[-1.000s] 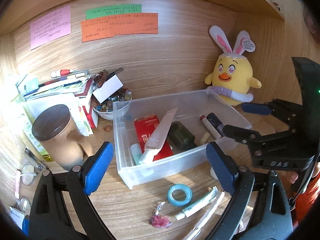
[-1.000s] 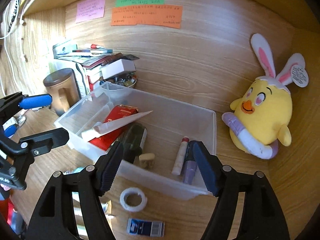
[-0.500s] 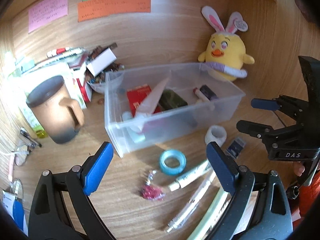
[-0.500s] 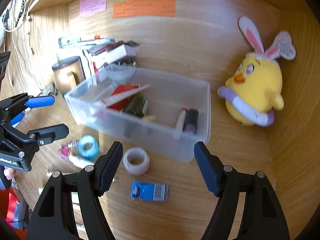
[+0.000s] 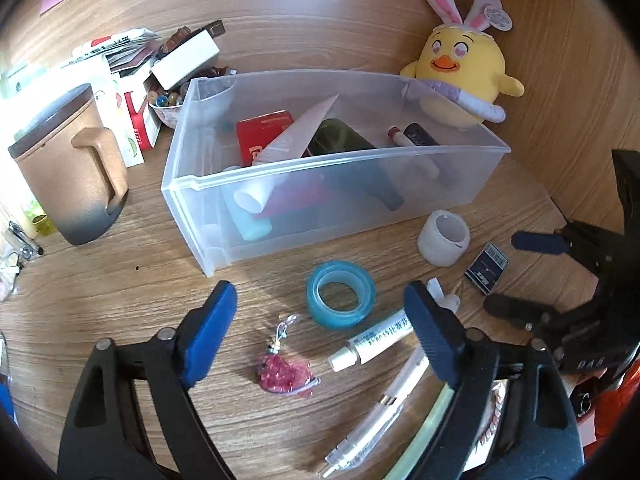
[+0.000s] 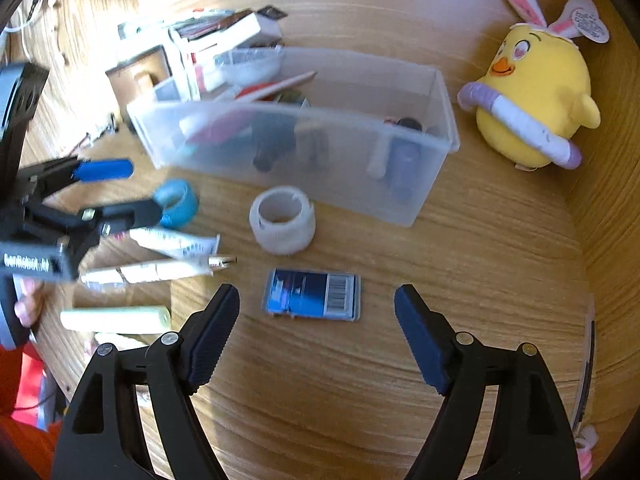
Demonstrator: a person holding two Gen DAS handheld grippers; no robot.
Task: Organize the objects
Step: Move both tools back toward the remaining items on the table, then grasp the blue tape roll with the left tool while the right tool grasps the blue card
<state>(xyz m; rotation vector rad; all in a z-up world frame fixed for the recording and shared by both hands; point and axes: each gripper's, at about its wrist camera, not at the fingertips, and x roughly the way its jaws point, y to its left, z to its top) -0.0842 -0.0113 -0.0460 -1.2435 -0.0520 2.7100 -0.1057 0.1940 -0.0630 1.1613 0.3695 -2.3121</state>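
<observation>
Currently both tongs hang over the wooden desk surface (image 5: 120, 292), in front of the clear plastic storage bin (image 5: 336, 184).

Left gripper (image 5: 320, 332): jaws apart, nothing between the pads; they have just been closing a little. Between and just beyond its blue fingertips lie the blue ring of tape (image 5: 341, 294) and the small pink beaded charm (image 5: 285, 372). The white tube with printed text (image 5: 372, 340) lies beside the right-hand finger, touching the tape roll or nearly so; cannot tell which. A clear pen (image 5: 372, 428) lies nearer the camera, partly under that finger.

Right gripper (image 6: 317, 320): jaws apart, empty; they have just been opening. The flat blue packet with a barcode (image 6: 313, 295) lies on the desk between the fingertips, just ahead of them, touching neither pad. The white roll of tape (image 6: 282, 220) stands beyond it, near the bin's front wall.

Bin contents: red packet (image 5: 264, 136), dark green bottle (image 5: 340, 142), a white tube leaning on the red packet, two stick-shaped items at the right end.

Yellow plush chick with rabbit ears (image 5: 460, 80) sits behind the bin's right end. Brown lidded mug (image 5: 68, 168) stands left of the bin.
</observation>
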